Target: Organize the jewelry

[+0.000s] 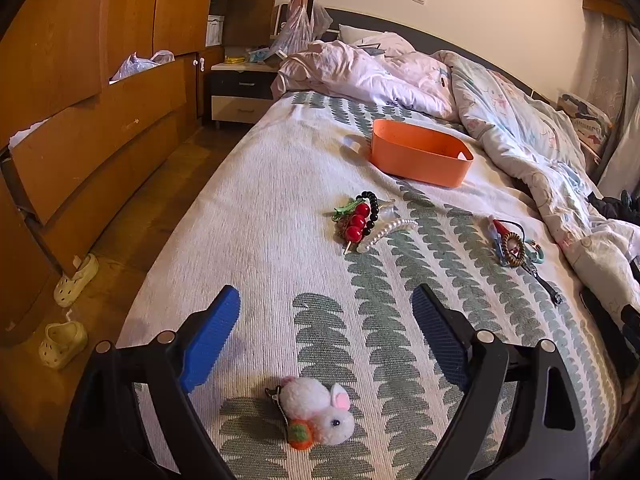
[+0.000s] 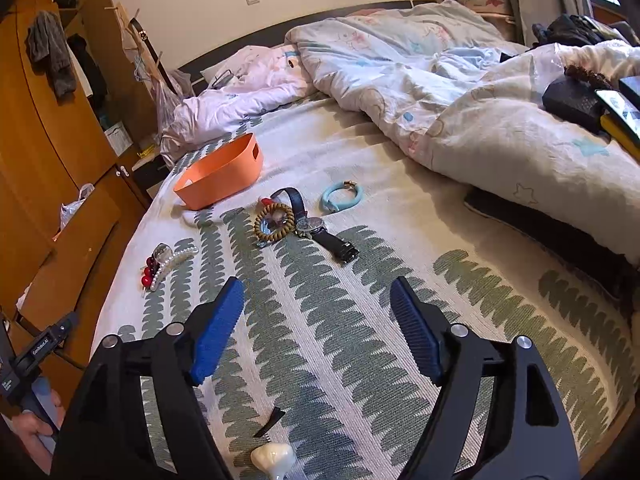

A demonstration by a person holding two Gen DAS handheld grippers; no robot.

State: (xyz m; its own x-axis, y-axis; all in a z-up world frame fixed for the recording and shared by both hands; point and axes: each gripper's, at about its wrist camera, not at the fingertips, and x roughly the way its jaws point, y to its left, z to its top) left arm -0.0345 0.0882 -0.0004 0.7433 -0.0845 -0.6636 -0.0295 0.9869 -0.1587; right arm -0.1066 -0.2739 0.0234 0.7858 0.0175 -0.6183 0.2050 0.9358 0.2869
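Orange plastic, the open bin (image 1: 420, 152) sits at twelve o'clock on the leaf-patterned bedspread (image 1: 280, 208), stiff-walled and seemingly empty. Below it at centre lies a tangle of red bead stick, black bracelet and pearl clip (image 1: 366, 222); these look light, hard and slippery, best pinched across the clip's stiff spine. At six o'clock rests a fluffy rabbit charm (image 1: 320, 412), soft and squashable. Both the left gripper (image 1: 326, 316) and right gripper (image 2: 318, 308) stand wide apart, holding nothing.

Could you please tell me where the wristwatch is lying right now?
In the right wrist view, the wristwatch lies mid-bed beside the wooden bead bracelet, left of the blue bracelet.
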